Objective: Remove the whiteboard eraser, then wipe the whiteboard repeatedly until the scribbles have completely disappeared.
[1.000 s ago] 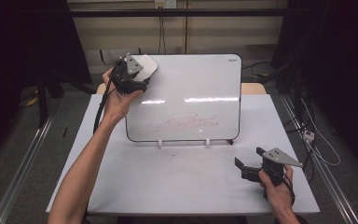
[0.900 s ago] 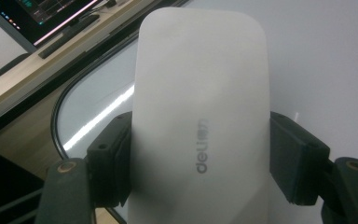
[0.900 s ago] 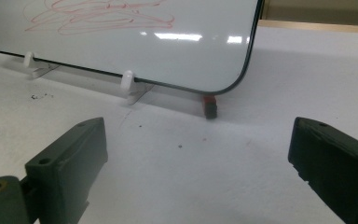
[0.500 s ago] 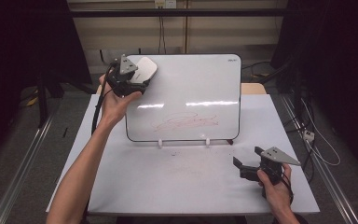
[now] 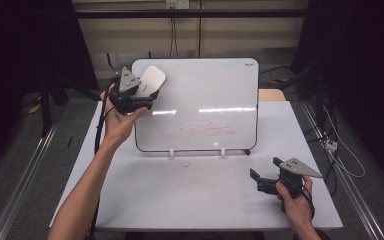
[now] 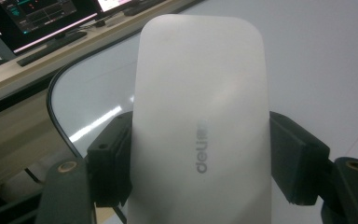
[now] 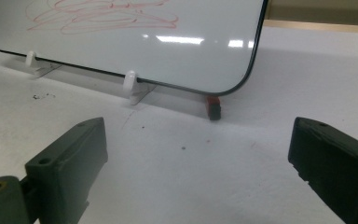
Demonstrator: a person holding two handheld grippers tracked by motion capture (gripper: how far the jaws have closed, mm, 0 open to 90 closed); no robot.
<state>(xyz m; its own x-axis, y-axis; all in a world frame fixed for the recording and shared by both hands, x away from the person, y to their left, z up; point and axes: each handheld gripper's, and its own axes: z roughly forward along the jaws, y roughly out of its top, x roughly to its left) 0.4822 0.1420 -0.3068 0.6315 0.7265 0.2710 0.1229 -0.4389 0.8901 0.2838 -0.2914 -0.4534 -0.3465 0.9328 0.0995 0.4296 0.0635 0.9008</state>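
Note:
A whiteboard (image 5: 200, 90) stands tilted on white clips at the back of the table, with red scribbles (image 5: 202, 131) low on its face. My left gripper (image 5: 139, 97) is shut on a white eraser (image 5: 148, 81) at the board's upper left corner. The left gripper view has the eraser (image 6: 200, 126) clamped between both black jaws, close in front of the board (image 6: 317, 56). My right gripper (image 5: 265, 172) stands open low over the table's front right. Its view looks at the board's lower edge (image 7: 135, 51) and the red scribbles (image 7: 102, 16).
The white table (image 5: 180, 195) has faint red smudges in front of the board. A small red and black block (image 7: 213, 106) lies under the board's lower right corner. Cables trail off the table's right side (image 5: 337, 150). Monitors (image 6: 42, 18) stand behind the board.
My left gripper has carried the eraser a little to the left, to the board's upper left corner. The right gripper has stayed where it was.

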